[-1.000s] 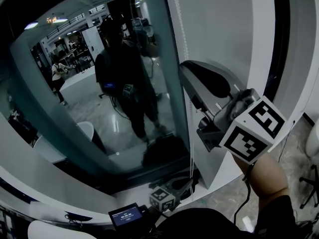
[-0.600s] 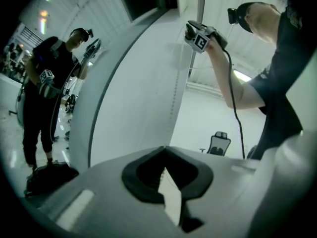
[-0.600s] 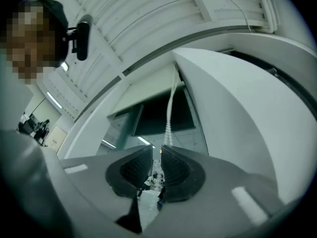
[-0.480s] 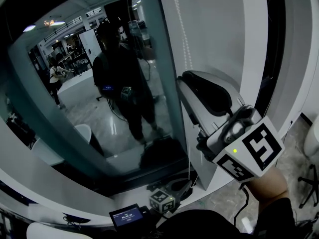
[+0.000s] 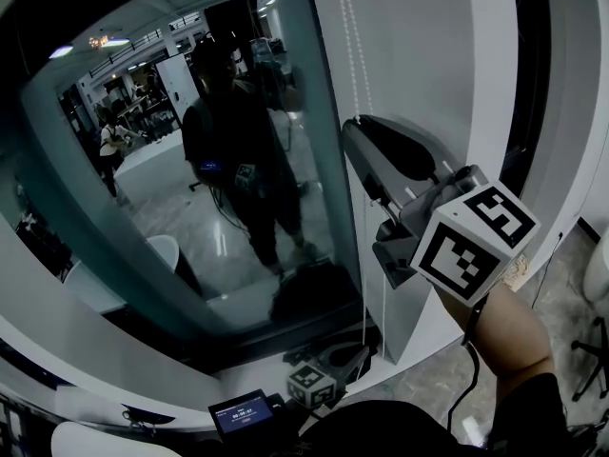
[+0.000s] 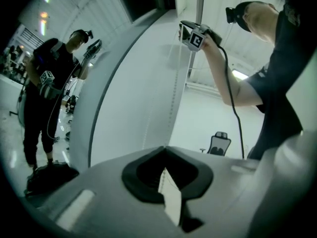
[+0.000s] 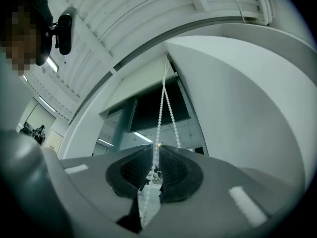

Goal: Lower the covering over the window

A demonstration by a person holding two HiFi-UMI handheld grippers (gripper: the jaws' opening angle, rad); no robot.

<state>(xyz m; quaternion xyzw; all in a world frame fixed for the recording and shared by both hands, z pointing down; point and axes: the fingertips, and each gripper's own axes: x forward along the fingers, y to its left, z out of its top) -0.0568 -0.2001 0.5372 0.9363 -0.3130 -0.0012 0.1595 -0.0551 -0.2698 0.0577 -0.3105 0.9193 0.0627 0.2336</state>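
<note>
The window glass stands uncovered and mirrors the room and the person. At its right edge a white bead chain hangs down in two strands. My right gripper is raised beside the frame and shut on one strand. In the right gripper view that strand of the bead chain runs up from between the closed jaws of my right gripper to a pale blind high above the dark pane. My left gripper is held low by the sill, shut and empty; its tips meet with nothing between them.
A white wall panel flanks the window on the right. The loose chain ends dangle below my right hand. A small lit screen sits at the person's chest. An office chair stands behind, and another seat at the right edge.
Half a second ago the right gripper sat a little lower and rolled; it is now back up about where it was a second ago, still shut on the chain. The left gripper has not moved.
</note>
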